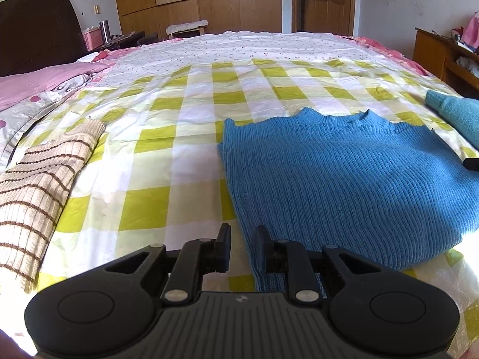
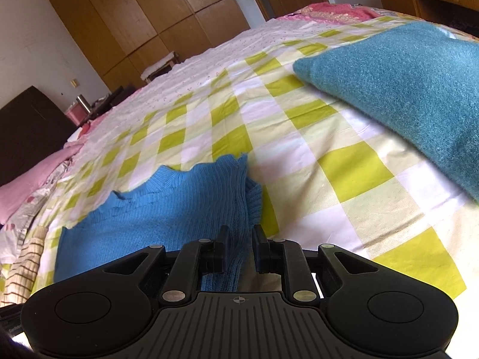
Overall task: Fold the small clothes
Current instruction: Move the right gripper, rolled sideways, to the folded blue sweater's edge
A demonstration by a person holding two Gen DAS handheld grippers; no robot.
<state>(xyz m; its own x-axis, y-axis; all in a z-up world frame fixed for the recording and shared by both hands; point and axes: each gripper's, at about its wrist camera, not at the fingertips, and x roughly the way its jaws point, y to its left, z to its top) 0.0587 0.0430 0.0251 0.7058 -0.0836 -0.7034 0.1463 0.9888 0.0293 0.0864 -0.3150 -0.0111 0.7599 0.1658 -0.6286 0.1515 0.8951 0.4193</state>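
Observation:
A blue ribbed sweater lies flat on the green-checked sheet, neckline toward the far side. My left gripper hovers at the sweater's near left edge. Its jaws stand a narrow gap apart, with the edge running under the gap and sheet showing through. In the right wrist view the sweater has its right side folded in. My right gripper is over that folded edge. The ribbed fabric fills the left of its narrow gap, and a light slit remains by the right pad. A dark tip of that gripper shows at the sweater's right edge.
A folded beige garment with brown stripes lies left of the sweater. A fuzzy teal garment lies to its right. Pink bedding sits at the far left, and a wooden cabinet stands beyond the bed's right edge.

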